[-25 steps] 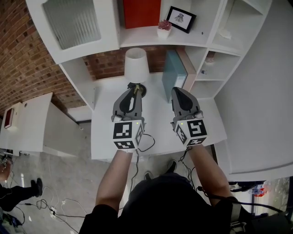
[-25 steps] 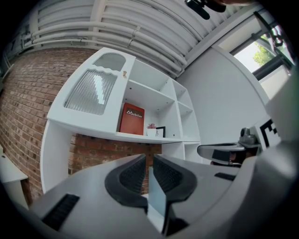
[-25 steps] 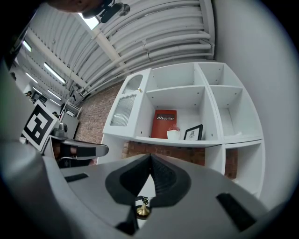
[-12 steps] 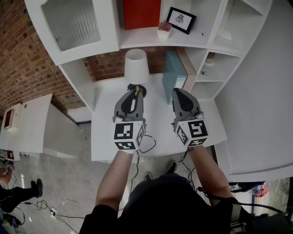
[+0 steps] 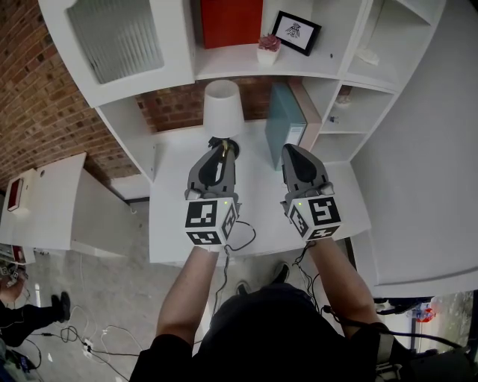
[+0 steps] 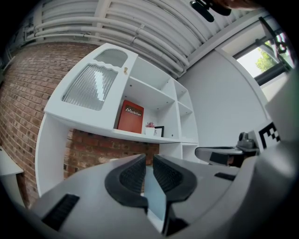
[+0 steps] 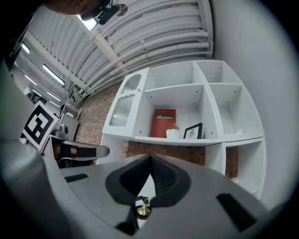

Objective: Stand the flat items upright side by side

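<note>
Two flat books stand upright side by side at the back right of the white desk (image 5: 176, 216): a teal one (image 5: 284, 119) and a brownish one (image 5: 308, 112) leaning on the shelf partition. My left gripper (image 5: 221, 145) hovers over the desk by the lamp base, shut with nothing in it. The right gripper (image 5: 290, 150) hangs just in front of the teal book, also shut and holding nothing. In the left gripper view the teal book (image 6: 154, 201) shows past the closed left gripper (image 6: 148, 164). The right gripper (image 7: 150, 161) appears closed in its own view.
A lamp with a white shade (image 5: 222, 106) stands at the back of the desk. On the shelf above are an upright red book (image 5: 231, 21), a small potted plant (image 5: 267, 46) and a framed picture (image 5: 296, 31). A cable (image 5: 240, 237) hangs at the desk's front edge.
</note>
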Motion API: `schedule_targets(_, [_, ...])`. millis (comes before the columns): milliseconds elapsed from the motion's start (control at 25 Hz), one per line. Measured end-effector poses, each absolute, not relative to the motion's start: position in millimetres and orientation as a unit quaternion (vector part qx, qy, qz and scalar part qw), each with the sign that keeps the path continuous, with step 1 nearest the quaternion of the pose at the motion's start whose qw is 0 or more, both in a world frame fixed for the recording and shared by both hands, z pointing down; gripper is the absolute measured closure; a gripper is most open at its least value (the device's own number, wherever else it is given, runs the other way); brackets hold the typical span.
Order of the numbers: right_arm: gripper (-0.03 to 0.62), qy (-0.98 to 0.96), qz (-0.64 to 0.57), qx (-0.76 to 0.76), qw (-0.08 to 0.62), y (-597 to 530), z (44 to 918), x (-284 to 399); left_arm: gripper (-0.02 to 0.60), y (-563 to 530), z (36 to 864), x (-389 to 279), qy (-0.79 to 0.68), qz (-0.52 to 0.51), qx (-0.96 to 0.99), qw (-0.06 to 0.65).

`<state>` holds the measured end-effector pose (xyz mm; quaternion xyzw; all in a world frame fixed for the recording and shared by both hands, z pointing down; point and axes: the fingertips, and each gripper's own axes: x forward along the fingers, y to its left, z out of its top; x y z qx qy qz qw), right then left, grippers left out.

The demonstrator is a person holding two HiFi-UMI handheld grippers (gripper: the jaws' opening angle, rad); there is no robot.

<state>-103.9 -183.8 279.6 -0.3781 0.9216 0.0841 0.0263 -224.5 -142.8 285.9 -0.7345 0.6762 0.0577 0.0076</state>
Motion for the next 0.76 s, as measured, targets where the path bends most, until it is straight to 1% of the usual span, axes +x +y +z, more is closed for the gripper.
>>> schedule_targets(760, [0.594,0.922,0.077,-0.378,0.021,-210,288,-90,0.534,-171,305,-213,0.676,0.047,-0.736,-0.014])
